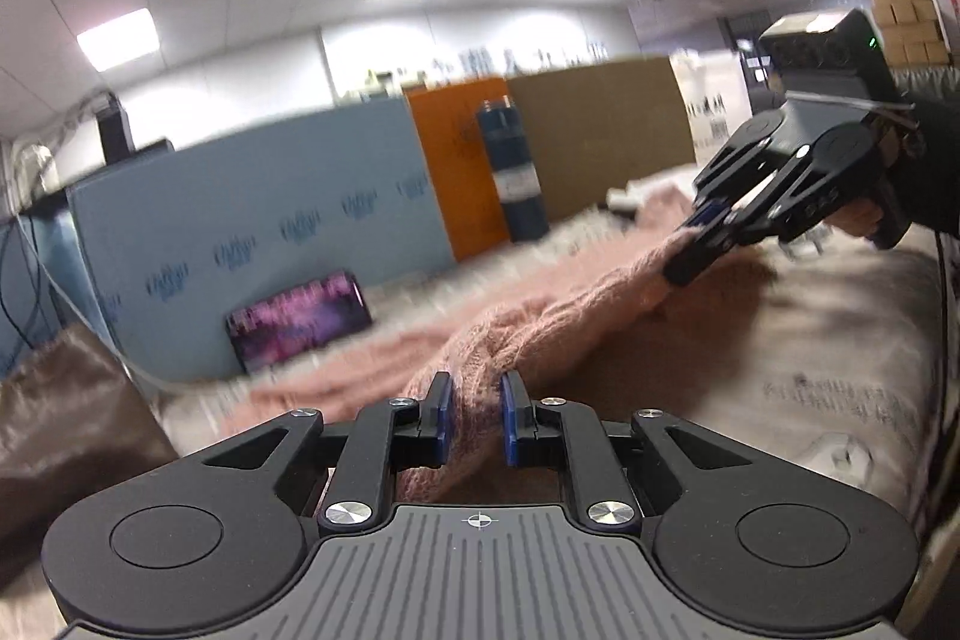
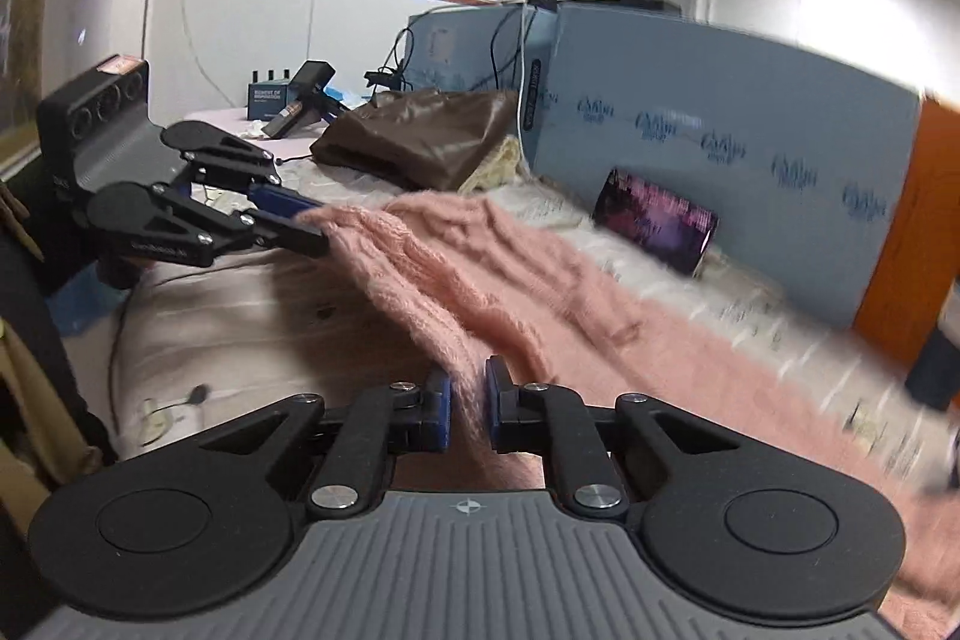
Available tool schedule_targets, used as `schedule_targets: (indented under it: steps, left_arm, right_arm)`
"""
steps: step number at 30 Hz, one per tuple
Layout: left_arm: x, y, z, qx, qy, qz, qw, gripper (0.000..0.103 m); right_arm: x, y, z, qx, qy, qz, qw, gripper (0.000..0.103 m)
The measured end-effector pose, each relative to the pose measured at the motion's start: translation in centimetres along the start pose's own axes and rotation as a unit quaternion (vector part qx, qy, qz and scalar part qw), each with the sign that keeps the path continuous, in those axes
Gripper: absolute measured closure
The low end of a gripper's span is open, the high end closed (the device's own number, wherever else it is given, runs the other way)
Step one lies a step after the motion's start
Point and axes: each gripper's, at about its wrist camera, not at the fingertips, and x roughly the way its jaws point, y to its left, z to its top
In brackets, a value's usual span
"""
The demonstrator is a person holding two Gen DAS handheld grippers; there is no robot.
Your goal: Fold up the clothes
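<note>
A pink knitted sweater (image 1: 528, 322) lies stretched across a pale quilted bed (image 1: 810, 340). My left gripper (image 1: 475, 418) is shut on a bunched edge of it, the knit squeezed between its blue pads. My right gripper (image 1: 699, 238) shows at the right of the left wrist view, clamped on another corner of the sweater. In the right wrist view my right gripper (image 2: 468, 412) pinches the pink knit (image 2: 480, 280), and my left gripper (image 2: 312, 223) holds the far edge at the left. The stretch between both grips is lifted off the bed.
A brown shiny bag (image 2: 420, 136) and a purple box (image 2: 657, 220) lie at the bed's far side against a blue panel (image 2: 720, 100). An orange panel (image 1: 468, 166) and a dark cylinder (image 1: 513, 166) stand beyond. Small items (image 2: 288, 106) sit near the wall.
</note>
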Motion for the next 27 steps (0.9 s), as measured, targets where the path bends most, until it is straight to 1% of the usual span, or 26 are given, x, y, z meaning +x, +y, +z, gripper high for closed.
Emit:
schedule_targets:
  steps: [4, 5, 7, 8, 9, 10, 11, 12, 13, 14, 15, 16, 17, 18, 19, 21, 23, 24, 26, 27]
  left_arm:
    - [0.7, -0.8, -0.9, 0.019, 0.059, -0.024, 0.9978, 0.087]
    - [0.7, -0.8, -1.1, 0.020, 0.068, -0.027, 0.9971, 0.082]
    - [0.5, -0.6, -1.3, 0.012, 0.072, -0.031, 0.9969, 0.080]
    - [0.3, -0.4, -1.3, 0.005, 0.069, -0.033, 0.9971, 0.078]
    - [0.1, -0.1, -1.2, -0.007, 0.061, -0.036, 0.9974, 0.073]
    - [-0.2, 0.2, -1.2, -0.021, 0.051, -0.041, 0.9976, 0.070]
    - [-0.5, 0.5, -1.1, -0.037, 0.038, -0.046, 0.9975, 0.060]
    - [-0.7, 0.8, -0.9, -0.057, 0.021, -0.050, 0.9969, 0.044]
    - [-0.8, 1.1, -0.8, -0.078, 0.005, -0.051, 0.9956, 0.037]
    - [-0.7, 1.4, -0.6, -0.102, -0.012, -0.050, 0.9935, 0.026]
    - [-0.5, 1.5, -0.4, -0.121, -0.022, -0.043, 0.9914, 0.022]
    - [0.0, 1.5, -0.1, -0.137, -0.027, -0.033, 0.9897, 0.022]
    - [0.5, 1.4, 0.1, -0.146, -0.028, -0.023, 0.9886, 0.022]
    - [1.0, 1.3, 0.3, -0.150, -0.026, -0.015, 0.9882, 0.022]
    - [1.4, 1.3, 0.5, -0.154, -0.025, -0.010, 0.9877, 0.022]
    - [2.3, 1.1, 0.8, -0.162, -0.021, 0.004, 0.9865, 0.020]
    - [2.8, 1.0, 0.9, -0.174, -0.011, 0.024, 0.9843, 0.016]
    - [3.0, 1.0, 0.9, -0.181, -0.006, 0.032, 0.9830, 0.016]
    - [3.2, 1.0, 0.8, -0.188, 0.003, 0.042, 0.9813, 0.015]
    - [3.4, 1.0, 0.7, -0.190, 0.007, 0.047, 0.9806, 0.015]
  right_arm:
    - [0.5, 0.8, -1.6, 0.031, 0.024, 0.006, 0.999, 0.092]
    - [0.6, 1.0, -1.8, 0.038, 0.029, 0.006, 0.999, 0.092]
    - [0.0, 1.1, -1.9, 0.048, 0.018, 0.004, 0.999, 0.090]
    - [-0.3, 1.1, -2.0, 0.055, 0.013, 0.003, 0.998, 0.085]
    - [-1.1, 0.8, -2.2, 0.069, 0.002, -0.004, 0.998, 0.079]
    - [-1.8, 0.5, -2.4, 0.083, -0.008, -0.012, 0.996, 0.065]
    - [-2.6, 0.1, -2.6, 0.098, -0.018, -0.020, 0.995, 0.053]
    - [-3.5, -0.5, -2.9, 0.116, -0.030, -0.039, 0.992, 0.050]
    - [-4.4, -1.4, -3.2, 0.139, -0.041, -0.068, 0.987, 0.047]
    - [-5.3, -2.2, -3.5, 0.162, -0.053, -0.097, 0.981, 0.043]
    - [-6.3, -3.3, -3.9, 0.195, -0.064, -0.137, 0.969, 0.040]
    - [-7.3, -4.3, -4.3, 0.227, -0.074, -0.177, 0.955, 0.036]
    - [-8.3, -5.6, -4.8, 0.264, -0.084, -0.218, 0.936, 0.034]
    - [-9.1, -6.9, -5.4, 0.301, -0.091, -0.259, 0.913, 0.033]
    - [-9.7, -8.2, -6.0, 0.336, -0.088, -0.302, 0.888, 0.033]
    - [-10.3, -10.5, -7.2, 0.389, -0.060, -0.383, 0.836, 0.033]
    - [-10.4, -12.4, -8.4, 0.437, -0.033, -0.437, 0.786, 0.031]
    - [-10.3, -13.1, -9.0, 0.462, -0.025, -0.439, 0.770, 0.031]
    - [-10.2, -13.6, -9.6, 0.480, -0.039, -0.434, 0.761, 0.030]
    - [-9.9, -13.7, -9.5, 0.475, -0.034, -0.436, 0.764, 0.030]
